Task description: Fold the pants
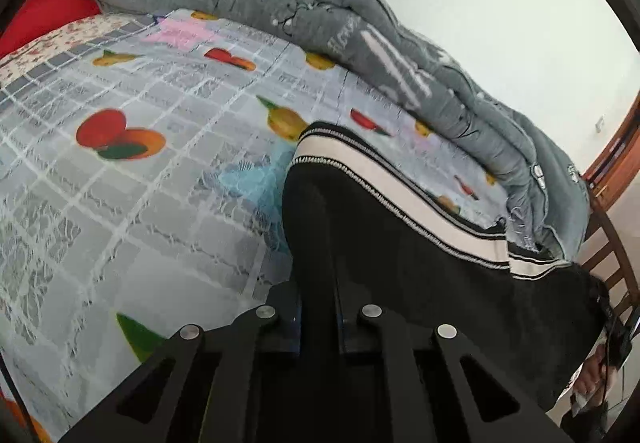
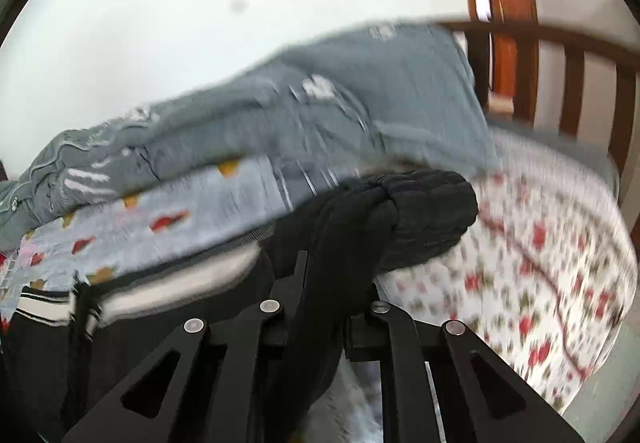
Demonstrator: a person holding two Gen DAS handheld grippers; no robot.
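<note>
With both tools clamped tight on the black pants point(image 1: 380, 243), which lie on the bed's fruit-print sheet point(image 1: 140, 183), lift evenly: the left tool point(image 1: 320, 307) and right tool point(image 2: 324, 283) should travel together, keeping the cloth taut so the striped side point(image 1: 400, 187) stays aligned.

Black claw point(image 1: 320, 307) linkages with round silver pivot pins.

A bed covered by a pale grey checked sheet point(image 1: 160, 203) printed with fruit. Along the sheet's far edge, against the white wall, lies a rumpled grey quilt point(image 1: 360, 31). Black pants point(image 1: 380, 243) with a white side stripe lie on the sheet just in front of the quilt. A white floral cloth point(image 2: 540, 263) covers the bed's end near the wooden rail point(image 2: 580, 83).
</note>
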